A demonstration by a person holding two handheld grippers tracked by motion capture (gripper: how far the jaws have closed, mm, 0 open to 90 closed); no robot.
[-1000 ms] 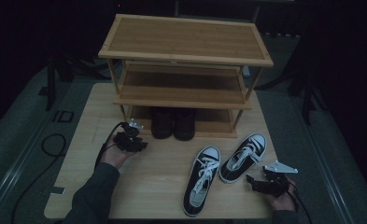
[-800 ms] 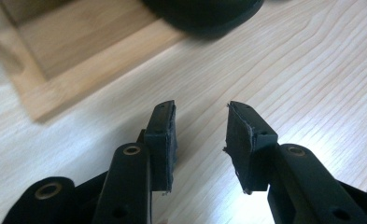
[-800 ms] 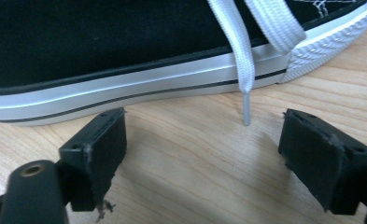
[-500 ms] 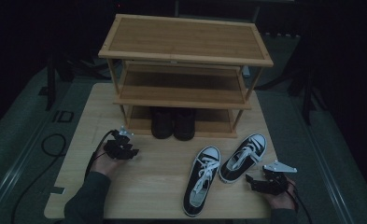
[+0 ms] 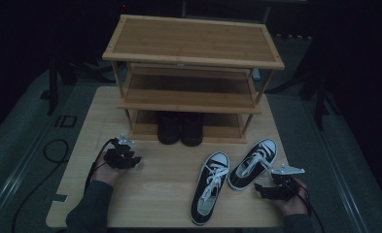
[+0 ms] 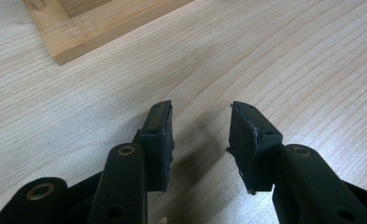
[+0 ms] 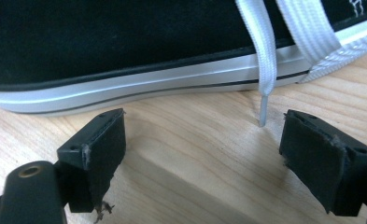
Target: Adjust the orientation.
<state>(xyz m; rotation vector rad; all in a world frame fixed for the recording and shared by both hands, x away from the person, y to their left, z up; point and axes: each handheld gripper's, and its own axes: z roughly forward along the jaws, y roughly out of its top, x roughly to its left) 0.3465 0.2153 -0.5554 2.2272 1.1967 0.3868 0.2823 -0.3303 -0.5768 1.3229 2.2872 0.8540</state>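
Right gripper point(image 5: 262, 188), jaws spread wide and empty, hovers near the tabletop's front right corner, just beside the black canvas sneaker with white laces point(image 5: 253, 158); its twin, the second black-and-white sneaker point(image 5: 209, 187), lies alongside. Left gripper point(image 5: 134, 160), jaws parted, holds nothing. One dark pair point(image 5: 181, 128) already sits in the three-tier bamboo shoe rack point(image 5: 193, 60); the sneakers seemingly remain.

"ID" on the floor mat point(image 5: 64, 120)

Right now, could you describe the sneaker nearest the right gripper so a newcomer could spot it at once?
In front of the wooden shoe rack, two black-and-white sneakers lie on the table. It is the right-hand sneaker, beside the right gripper, angled toward the rack and lying nearer it than its partner.
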